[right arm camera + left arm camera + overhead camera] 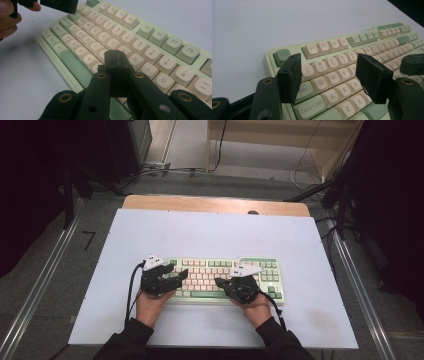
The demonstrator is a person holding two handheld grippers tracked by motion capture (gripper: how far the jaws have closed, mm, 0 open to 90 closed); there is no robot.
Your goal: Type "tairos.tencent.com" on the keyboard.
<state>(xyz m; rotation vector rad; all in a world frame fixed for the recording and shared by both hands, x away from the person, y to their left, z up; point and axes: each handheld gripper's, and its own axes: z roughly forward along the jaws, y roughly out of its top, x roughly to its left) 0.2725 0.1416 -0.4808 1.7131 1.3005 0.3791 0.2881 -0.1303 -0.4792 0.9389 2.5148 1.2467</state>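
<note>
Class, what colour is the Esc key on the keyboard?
Green; the Esc key shows best in the left gripper view.

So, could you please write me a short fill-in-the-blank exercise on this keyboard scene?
1. The left gripper hovers over the keyboard with its jaws ____.
2. The right gripper has its jaws ____, with nothing between them.
3. The key at the keyboard's far left corner, marked Esc, is coloured ____.
4. The keyboard lies on a ____ table.

Missing words: open; shut; green; white
</note>
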